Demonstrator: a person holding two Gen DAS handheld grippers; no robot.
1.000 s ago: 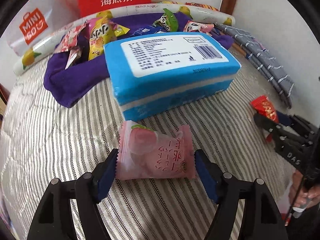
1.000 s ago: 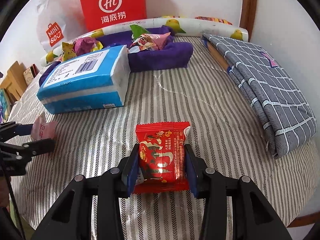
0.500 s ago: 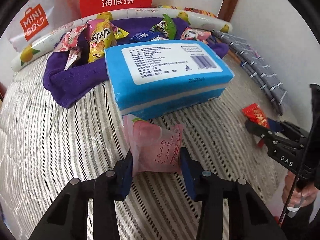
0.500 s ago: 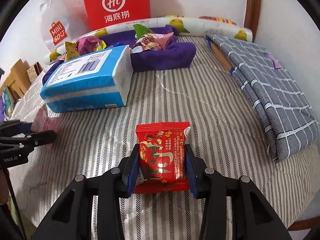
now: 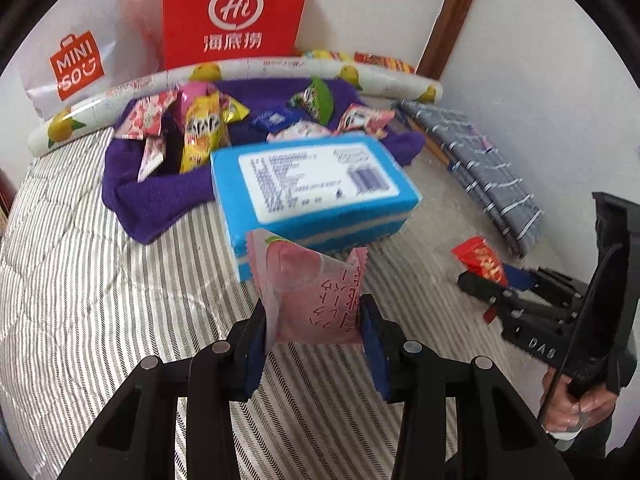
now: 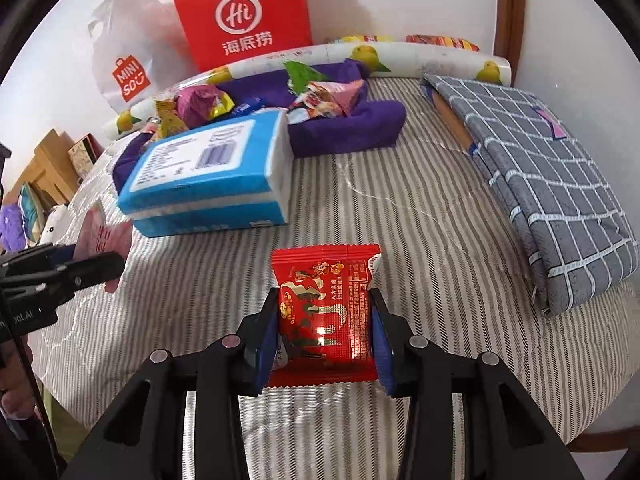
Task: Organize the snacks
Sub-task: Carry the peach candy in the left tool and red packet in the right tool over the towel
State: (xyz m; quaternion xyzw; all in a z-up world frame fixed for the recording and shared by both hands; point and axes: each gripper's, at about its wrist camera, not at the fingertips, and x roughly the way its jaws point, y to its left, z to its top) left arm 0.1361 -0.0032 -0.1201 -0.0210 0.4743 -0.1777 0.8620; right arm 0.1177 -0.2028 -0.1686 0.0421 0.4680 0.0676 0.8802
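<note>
My left gripper point(image 5: 314, 320) is shut on a pink snack packet point(image 5: 312, 288) and holds it above the striped bed cover, in front of a blue tissue pack point(image 5: 312, 184). My right gripper point(image 6: 324, 320) is shut on a red snack packet point(image 6: 326, 312), also held above the cover. The red packet shows in the left wrist view point(image 5: 480, 260) and the pink one in the right wrist view point(image 6: 100, 236). Several snack packets point(image 5: 200, 128) lie on a purple towel point(image 5: 160, 192) behind the tissue pack.
A red paper bag point(image 5: 236, 12) and a white Miniso bag point(image 5: 76, 68) stand at the wall. A rolled lemon-print mat point(image 5: 248, 72) lies at the back. A folded grey checked cloth point(image 6: 540, 160) lies at the right. The bed edge point(image 6: 560, 420) is near.
My left gripper closed on the pink packet and lifted it off the cover. My right gripper kept hold of the red packet and rose a little.
</note>
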